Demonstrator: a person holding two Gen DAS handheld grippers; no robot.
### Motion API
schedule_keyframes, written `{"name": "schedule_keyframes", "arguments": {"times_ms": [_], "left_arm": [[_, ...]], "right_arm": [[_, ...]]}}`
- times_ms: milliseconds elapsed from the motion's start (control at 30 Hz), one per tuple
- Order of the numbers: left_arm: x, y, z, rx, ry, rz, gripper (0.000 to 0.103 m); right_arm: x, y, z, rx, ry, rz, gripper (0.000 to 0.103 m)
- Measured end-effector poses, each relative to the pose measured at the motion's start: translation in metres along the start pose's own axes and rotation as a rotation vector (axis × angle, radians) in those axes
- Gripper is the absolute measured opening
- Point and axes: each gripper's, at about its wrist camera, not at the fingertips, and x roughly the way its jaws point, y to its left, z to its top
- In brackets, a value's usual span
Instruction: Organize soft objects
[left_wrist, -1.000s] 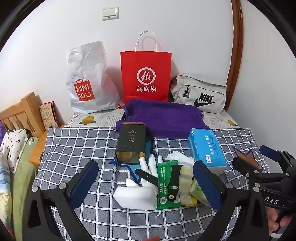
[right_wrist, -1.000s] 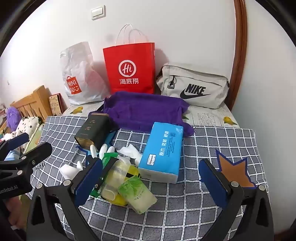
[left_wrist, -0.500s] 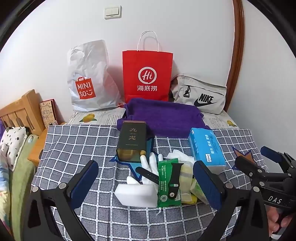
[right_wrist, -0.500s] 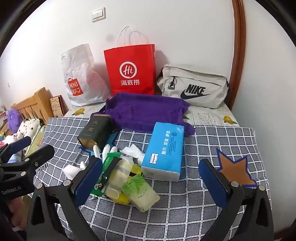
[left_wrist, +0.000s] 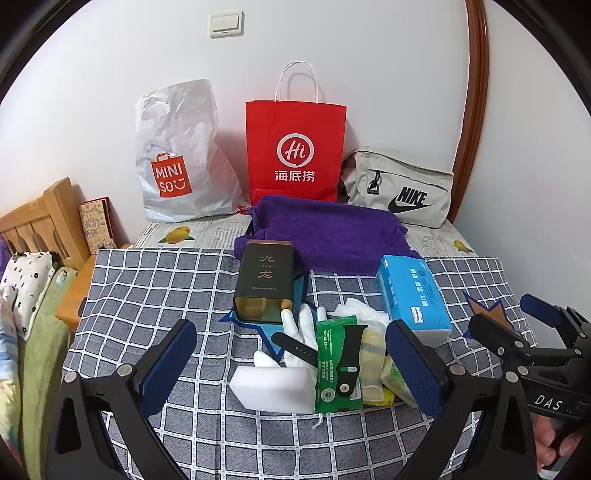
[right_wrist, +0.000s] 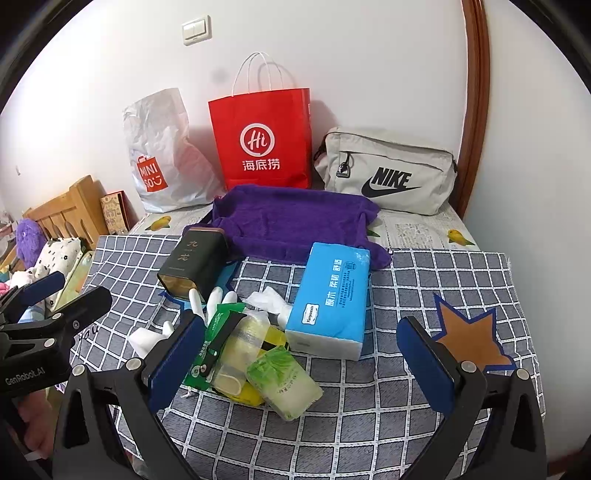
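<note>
Left wrist view: the left gripper (left_wrist: 291, 363) hangs wide open and empty over a checked cloth (left_wrist: 155, 295). At centre frame sits a heap of soft things: a white foam block (left_wrist: 271, 387) in front, white gloves (left_wrist: 301, 332) behind it, a green wipes packet (left_wrist: 334, 369) to the right. The foam likely squashes easily; best pinched across its short sides. Right wrist view: the right gripper (right_wrist: 301, 363) is also spread wide, holding nothing. The blue tissue pack (right_wrist: 330, 299) lies centre frame, light and yielding; grip its narrow width. The small green tissue packet (right_wrist: 282, 382), lower centre, looks slippery.
</note>
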Motion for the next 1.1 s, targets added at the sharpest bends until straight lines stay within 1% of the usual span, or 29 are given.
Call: {"name": "schedule_keyframes", "arguments": {"times_ms": [1100], "left_arm": [[-0.0046,-0.0018,0.002,0.006,-0.007,-0.001,0.103]], "right_arm": [[-0.0029,-0.0003,-0.0011,0.007,-0.005,-0.001,0.103]]}}
